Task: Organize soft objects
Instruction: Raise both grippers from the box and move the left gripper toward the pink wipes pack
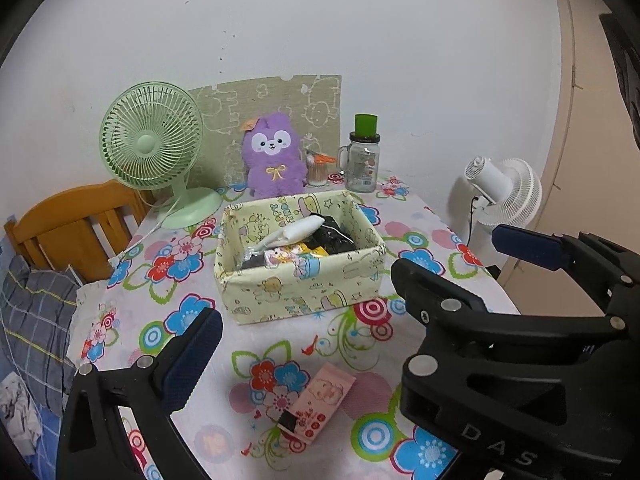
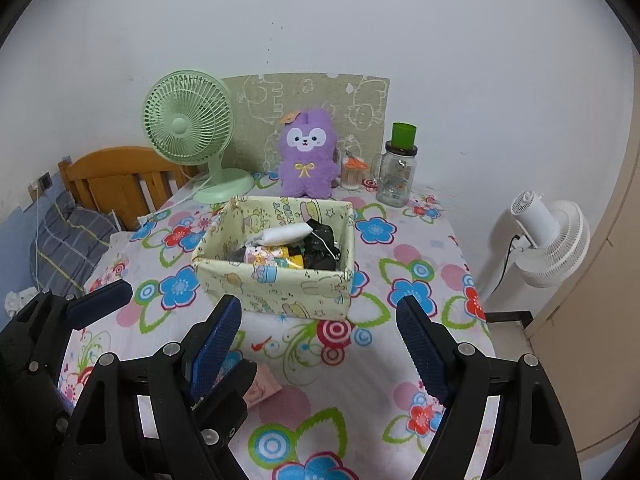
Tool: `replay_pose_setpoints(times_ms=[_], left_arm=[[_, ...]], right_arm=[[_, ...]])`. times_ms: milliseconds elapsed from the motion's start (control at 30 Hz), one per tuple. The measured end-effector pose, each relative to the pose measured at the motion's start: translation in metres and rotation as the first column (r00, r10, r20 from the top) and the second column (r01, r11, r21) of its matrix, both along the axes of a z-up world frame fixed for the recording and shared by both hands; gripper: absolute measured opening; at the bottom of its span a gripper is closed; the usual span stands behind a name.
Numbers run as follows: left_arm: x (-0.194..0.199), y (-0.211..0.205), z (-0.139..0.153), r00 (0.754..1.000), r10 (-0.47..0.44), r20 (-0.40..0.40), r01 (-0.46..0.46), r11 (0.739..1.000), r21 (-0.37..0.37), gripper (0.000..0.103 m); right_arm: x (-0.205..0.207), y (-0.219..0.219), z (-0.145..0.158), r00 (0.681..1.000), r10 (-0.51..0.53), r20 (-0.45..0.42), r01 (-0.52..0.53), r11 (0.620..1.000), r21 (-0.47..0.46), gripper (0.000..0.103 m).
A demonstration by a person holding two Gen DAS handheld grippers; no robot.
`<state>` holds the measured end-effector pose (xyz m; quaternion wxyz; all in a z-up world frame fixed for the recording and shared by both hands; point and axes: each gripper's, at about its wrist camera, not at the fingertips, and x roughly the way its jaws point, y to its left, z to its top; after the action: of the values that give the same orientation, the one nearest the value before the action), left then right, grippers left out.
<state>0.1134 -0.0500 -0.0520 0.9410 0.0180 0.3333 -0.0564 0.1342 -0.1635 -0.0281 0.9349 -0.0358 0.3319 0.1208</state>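
A yellow fabric box (image 1: 308, 292) (image 2: 280, 284) sits mid-table and holds a white pouch (image 1: 298, 230) (image 2: 286, 234), a black bag (image 1: 334, 234) (image 2: 320, 248) and small packets. A purple plush (image 1: 274, 156) (image 2: 306, 152) stands behind the box. A pink packet (image 1: 316, 404) lies on the cloth near me; in the right wrist view only its corner (image 2: 264, 388) shows. My left gripper (image 1: 304, 292) is open and empty above the table. My right gripper (image 2: 320, 348) is open and empty, just in front of the box, with the left gripper beside it on the left.
A green fan (image 1: 152, 148) (image 2: 188, 128) stands back left. A glass jar with a green cup on it (image 1: 362, 160) (image 2: 398, 168) and a toothpick holder (image 1: 318, 168) stand back right. A white fan (image 1: 504, 192) (image 2: 548, 236) stands off the table's right edge. A wooden chair (image 1: 76, 228) is at left.
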Motion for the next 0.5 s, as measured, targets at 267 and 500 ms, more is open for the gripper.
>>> replay_pose_setpoints(times_ms=[267, 500], left_arm=[[-0.02, -0.006, -0.01, 1.0, -0.011, 0.012, 0.011, 1.0, 0.026, 0.103], [-0.024, -0.005, -0.026, 1.0, -0.009, -0.003, 0.009, 0.999, 0.034, 0.103]], right_arm=[[-0.018, -0.005, -0.013, 1.0, -0.011, -0.011, 0.011, 1.0, 0.006, 0.082], [-0.024, -0.004, -0.03, 0.999, 0.001, -0.035, 0.0, 1.0, 0.021, 0.082]])
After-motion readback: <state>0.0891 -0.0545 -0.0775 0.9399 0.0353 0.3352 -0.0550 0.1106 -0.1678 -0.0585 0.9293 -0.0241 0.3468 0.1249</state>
